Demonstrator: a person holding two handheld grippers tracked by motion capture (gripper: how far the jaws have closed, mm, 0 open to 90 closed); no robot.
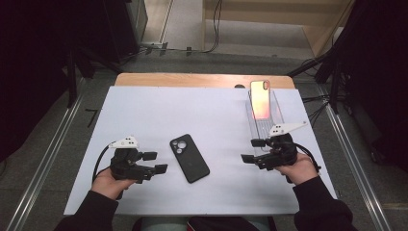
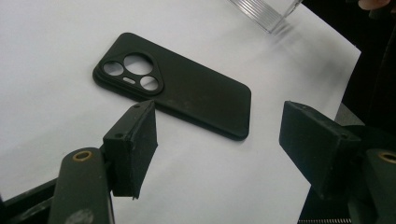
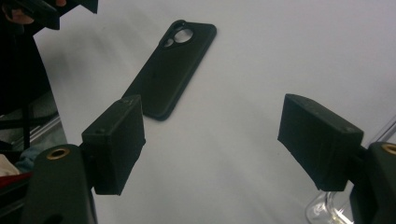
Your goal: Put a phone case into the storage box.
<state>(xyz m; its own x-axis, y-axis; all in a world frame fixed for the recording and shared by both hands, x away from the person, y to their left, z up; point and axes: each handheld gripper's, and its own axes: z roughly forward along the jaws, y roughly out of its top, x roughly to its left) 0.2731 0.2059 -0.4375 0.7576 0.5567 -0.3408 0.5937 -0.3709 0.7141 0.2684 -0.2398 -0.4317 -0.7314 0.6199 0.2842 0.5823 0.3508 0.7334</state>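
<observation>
Proceeding from the left, the left gripper (image 1: 155, 162) was found resting low over the white table cover (image 1: 144, 110), its jaws parted and nothing between them. It was aimed at the black phone case (image 1: 189, 158), which lay flat and back-up near the middle of the cover, between the two grippers and touched by neither; this placement was judged to leave both long edges free for a grasp. The right gripper (image 1: 251, 150) was likewise found with jaws apart and empty, turned toward the case. Beyond it, a phone (image 1: 260, 98) was seen propped upright in a clear stand (image 1: 276, 113), presumably kept there for fitting.
</observation>
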